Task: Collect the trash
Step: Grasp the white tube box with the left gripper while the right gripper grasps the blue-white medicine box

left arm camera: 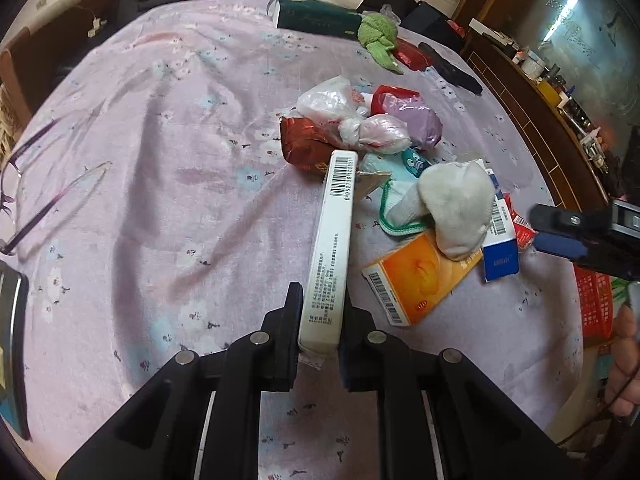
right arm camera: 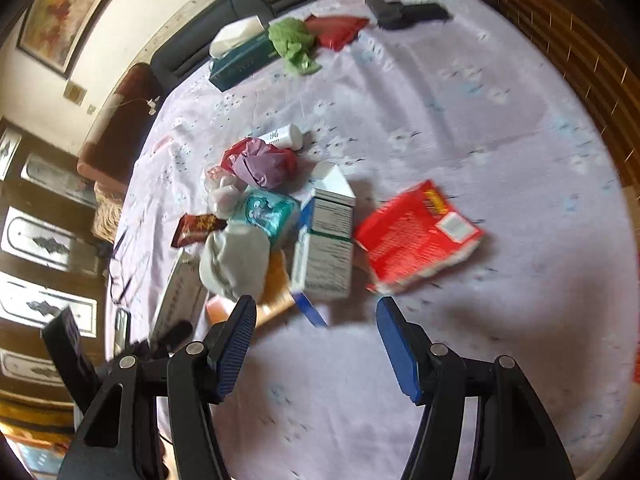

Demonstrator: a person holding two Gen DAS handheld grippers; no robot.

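My left gripper [left arm camera: 320, 320] is shut on the near end of a long white barcoded box [left arm camera: 332, 240], which slants up over the lilac sheet [left arm camera: 160, 200]. Past it lies a heap of trash: crumpled plastic bags [left arm camera: 332, 100], a red foil wrapper [left arm camera: 304, 144], a white sock [left arm camera: 456, 208] and an orange box [left arm camera: 416, 276]. My right gripper [right arm camera: 316, 302] stands open above the sheet, nothing between its blue pads [right arm camera: 236, 344]. Just beyond it lie white-and-green boxes [right arm camera: 324, 256] and a red packet [right arm camera: 416, 236]. The right gripper [left arm camera: 560, 232] also shows at the left wrist view's right edge.
At the far side lie a dark green tissue box [left arm camera: 316, 16], a green cloth [left arm camera: 378, 38] and a black object [left arm camera: 452, 70]. Spectacles [left arm camera: 40, 200] rest at the left. A red basket [left arm camera: 596, 304] and wooden furniture [left arm camera: 532, 120] stand off the right side. A hand [left arm camera: 624, 360] shows there.
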